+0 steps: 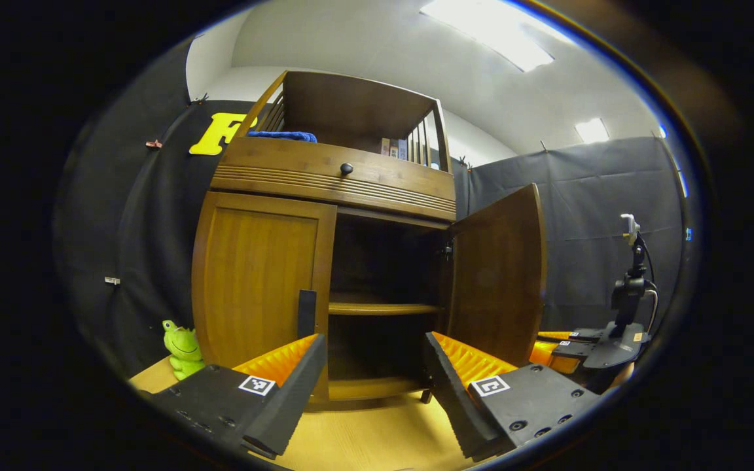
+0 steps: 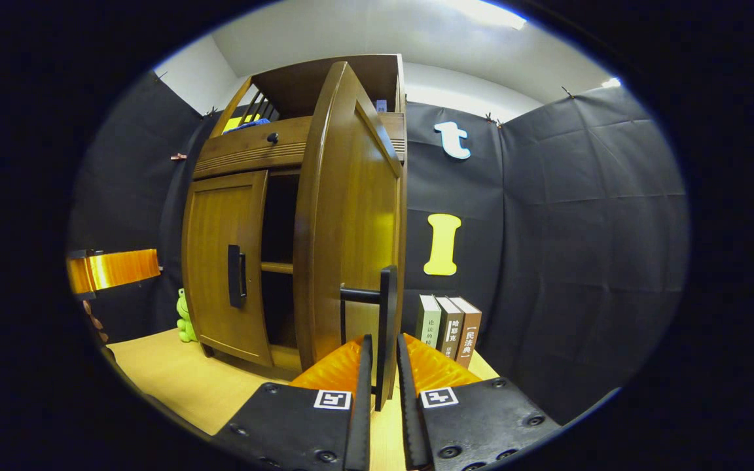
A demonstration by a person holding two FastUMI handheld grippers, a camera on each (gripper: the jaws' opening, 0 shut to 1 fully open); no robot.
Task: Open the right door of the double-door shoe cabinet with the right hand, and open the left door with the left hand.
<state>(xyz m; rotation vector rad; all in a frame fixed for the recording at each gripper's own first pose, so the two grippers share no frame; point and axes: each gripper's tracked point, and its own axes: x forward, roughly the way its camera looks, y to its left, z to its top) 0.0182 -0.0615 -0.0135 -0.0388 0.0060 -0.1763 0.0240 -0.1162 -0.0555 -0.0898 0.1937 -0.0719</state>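
Right hand-held gripper [image 2: 382, 366] clamped on open right door's handle [image 2: 387, 314]

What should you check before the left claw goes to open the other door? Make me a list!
1. Right door swung open: ok.
2. Right gripper closed on the right door handle: ok.
3. Left door open: not ok, it is shut.
4. Left gripper open wide enough for a handle: ok.
5. Left door handle between the left gripper's fingers: not ok, it sits farther ahead, beside the left finger.
6. Frog toy out of the door's swing: cannot tell.
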